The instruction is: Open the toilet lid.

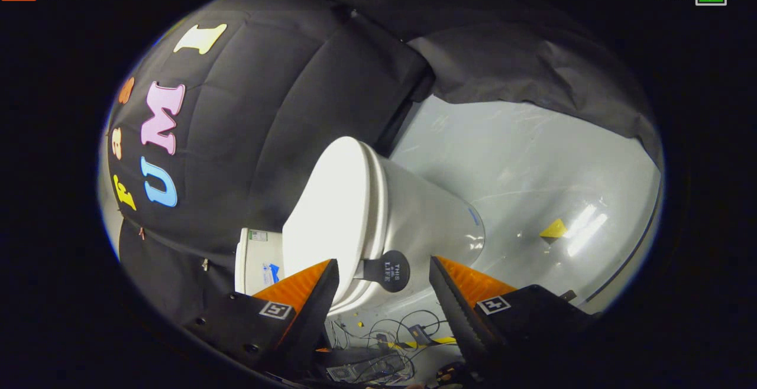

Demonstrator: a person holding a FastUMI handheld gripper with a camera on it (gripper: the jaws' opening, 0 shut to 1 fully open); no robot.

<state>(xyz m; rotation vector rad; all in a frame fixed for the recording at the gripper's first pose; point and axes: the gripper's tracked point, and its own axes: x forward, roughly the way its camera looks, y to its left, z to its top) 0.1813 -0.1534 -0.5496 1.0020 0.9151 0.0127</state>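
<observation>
Hanging spread, the fingers flank the lid's round tab, cables beyond.

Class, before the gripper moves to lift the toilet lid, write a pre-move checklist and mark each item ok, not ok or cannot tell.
1. Lid closed on the toilet, so there is something to open: ok.
2. Round black lift tab at the lid's edge in sight: ok.
3. Gripper fingers spread wide enough to take the tab: ok, open.
4. Tab lined up between the fingers: ok, it sits in the gap, nearer one finger.
5. Fingers touching the tab: not ok, both are apart from it.
6. Loose cables on the floor clear of the path: cannot tell.
</observation>
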